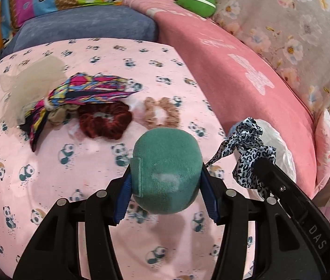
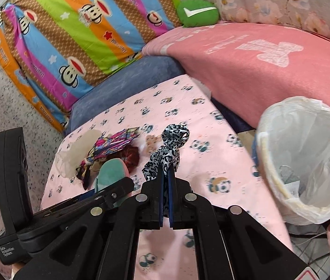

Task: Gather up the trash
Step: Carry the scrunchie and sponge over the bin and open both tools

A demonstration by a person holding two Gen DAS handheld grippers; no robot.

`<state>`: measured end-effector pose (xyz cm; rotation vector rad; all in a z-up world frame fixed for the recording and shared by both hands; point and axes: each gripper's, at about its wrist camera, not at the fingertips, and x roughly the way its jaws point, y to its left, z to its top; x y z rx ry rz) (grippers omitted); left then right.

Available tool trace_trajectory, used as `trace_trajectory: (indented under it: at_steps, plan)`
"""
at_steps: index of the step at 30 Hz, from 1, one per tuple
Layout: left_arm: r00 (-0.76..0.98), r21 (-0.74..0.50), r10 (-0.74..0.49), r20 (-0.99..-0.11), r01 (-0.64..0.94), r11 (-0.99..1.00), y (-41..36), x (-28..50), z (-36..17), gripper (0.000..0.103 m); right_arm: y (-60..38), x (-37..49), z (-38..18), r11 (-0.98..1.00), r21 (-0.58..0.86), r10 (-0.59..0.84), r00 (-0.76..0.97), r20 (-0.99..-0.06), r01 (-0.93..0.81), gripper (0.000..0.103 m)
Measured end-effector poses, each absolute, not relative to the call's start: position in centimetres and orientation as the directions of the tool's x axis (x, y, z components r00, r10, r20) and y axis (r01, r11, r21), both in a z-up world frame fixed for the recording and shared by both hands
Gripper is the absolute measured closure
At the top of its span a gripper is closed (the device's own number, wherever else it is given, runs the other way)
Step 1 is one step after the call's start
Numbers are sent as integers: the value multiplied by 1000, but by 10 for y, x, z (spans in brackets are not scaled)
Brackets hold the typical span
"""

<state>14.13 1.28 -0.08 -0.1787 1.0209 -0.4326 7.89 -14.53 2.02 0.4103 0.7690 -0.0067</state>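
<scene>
My left gripper (image 1: 166,182) is shut on a green felt box (image 1: 166,170) and holds it above the pink panda sheet (image 1: 48,186); the box also shows in the right wrist view (image 2: 110,172). My right gripper (image 2: 165,172) is shut on a leopard-print hair tie (image 2: 168,151), also seen in the left wrist view (image 1: 246,149). A white-lined trash bin (image 2: 309,158) stands to the right of the bed. On the sheet lie a colourful scarf (image 1: 90,93), a dark red scrunchie (image 1: 105,122), a tan scrunchie (image 1: 161,115) and a sheer beige cloth (image 1: 25,88).
A pink blanket (image 1: 242,70) lies right of the sheet. A blue cushion (image 1: 88,28), a striped monkey-print pillow (image 2: 71,35) and a green plush (image 2: 197,12) are at the back. A floral quilt (image 1: 293,23) is at the far right.
</scene>
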Motion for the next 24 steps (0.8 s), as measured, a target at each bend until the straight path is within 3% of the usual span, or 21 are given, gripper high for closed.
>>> trace_trajectory:
  at_steps: [24]
  plan:
    - [332,-291,-533,-778,562,774,-163,104,15,51,-299,12,21,812,414,-60,764,-643,412,100]
